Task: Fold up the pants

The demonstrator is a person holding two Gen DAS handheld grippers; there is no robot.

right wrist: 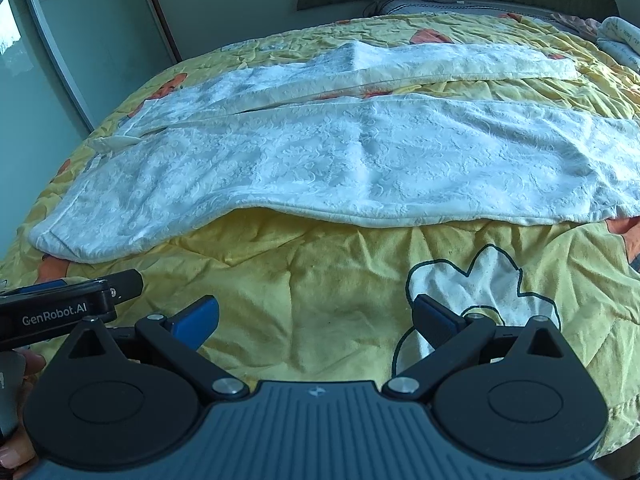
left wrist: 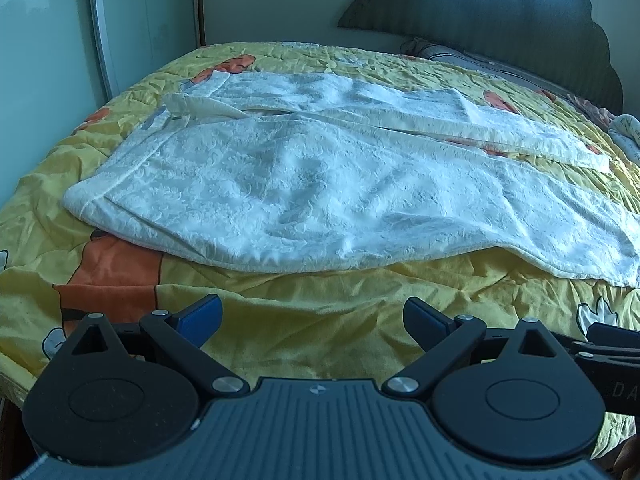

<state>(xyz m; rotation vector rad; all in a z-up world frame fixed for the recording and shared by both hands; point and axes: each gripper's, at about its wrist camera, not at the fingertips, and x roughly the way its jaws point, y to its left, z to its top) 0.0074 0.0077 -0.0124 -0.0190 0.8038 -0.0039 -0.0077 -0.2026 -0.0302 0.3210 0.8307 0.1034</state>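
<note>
Nearest in the left wrist view, the left claw point(left wrist: 312, 316) stands wide, its blue-padded fingers point(left wrist: 204, 314) spread apart with nothing between them, hovering over the near edge of the bed. The right claw point(right wrist: 314, 318) is likewise wide and holds nothing; it sits just beside the left one, whose black body shows at the left edge of the right wrist view. Part of a hand point(right wrist: 18, 408) grips there, though only fingertips are visible.

Under both claws lies a yellow quilt point(left wrist: 320, 300) with orange patches and a white flower outlined in dark thread point(right wrist: 472, 292), rumpled into soft creases over the bed.

Beyond that bare strip of quilt, the white pants point(left wrist: 288, 184) are spread flat across the bed, of a textured, embossed cloth. The waistband lies toward the left, its near corner point(right wrist: 52, 236) turned under slightly. The near leg point(right wrist: 400, 160) runs broad to the right, its lower edge lifted a little off the quilt in the middle. The far leg point(right wrist: 440, 62) lies apart from it, a wedge of quilt showing between them, and carries a raised crease midway along. Neither claw touches the pants.

At the far right rests what may be a pale folded cloth point(right wrist: 622, 38), too cut off to tell. Behind the bed rise a dark scalloped headboard point(left wrist: 500, 20), with pillows point(left wrist: 448, 54) against it, and on the left a glass wardrobe door point(right wrist: 80, 40) printed with flowers. No container shows in either view.
</note>
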